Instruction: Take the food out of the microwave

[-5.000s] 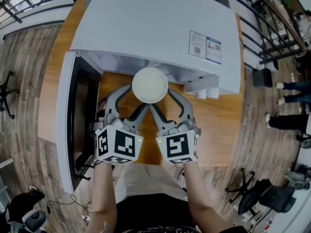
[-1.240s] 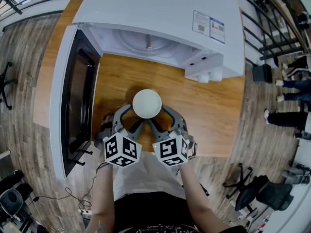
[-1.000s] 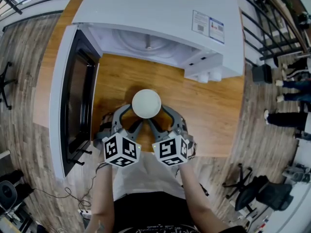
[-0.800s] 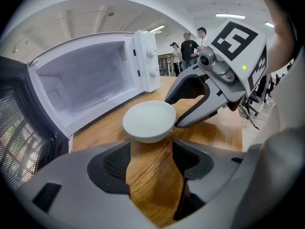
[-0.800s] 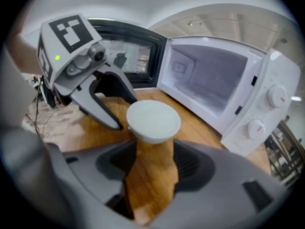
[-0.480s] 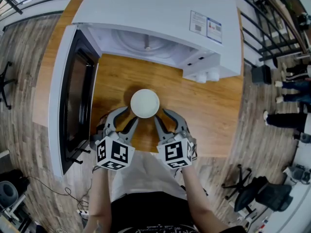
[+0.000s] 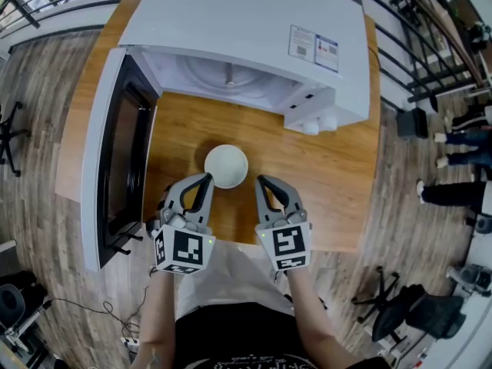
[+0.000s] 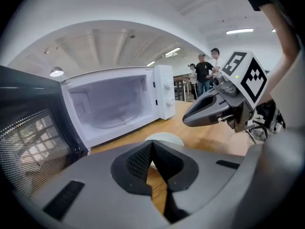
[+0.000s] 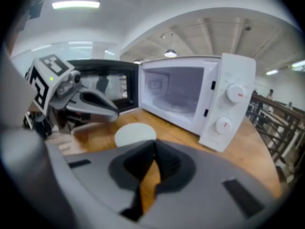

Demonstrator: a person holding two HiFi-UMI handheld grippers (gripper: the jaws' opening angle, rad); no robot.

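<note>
1 microwave (image 7: pixel 246 29), 1 bowl (image 7: pixel 226 165), 1 table (image 7: pixel 338 177), 2 grippers (image 7: pixel 204 181) (image 7: pixel 262 181).

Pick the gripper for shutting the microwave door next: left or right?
Left, likely. The open microwave door hangs on its side, beside the left gripper; the right gripper would have to cross the white bowl. Both just closed, empty.

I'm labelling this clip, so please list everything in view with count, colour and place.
microwave: one, white, at the table's back, door open
bowl: one, white, on the table before the microwave
table: one, brown wood, under both
office chairs: at least two, black, on the floor around
bystanders: a few, dark clothes, beyond the table's right side
left gripper: one, grey, jaws just closed on nothing, near the bowl
right gripper: one, grey, jaws just closed on nothing, beside it
</note>
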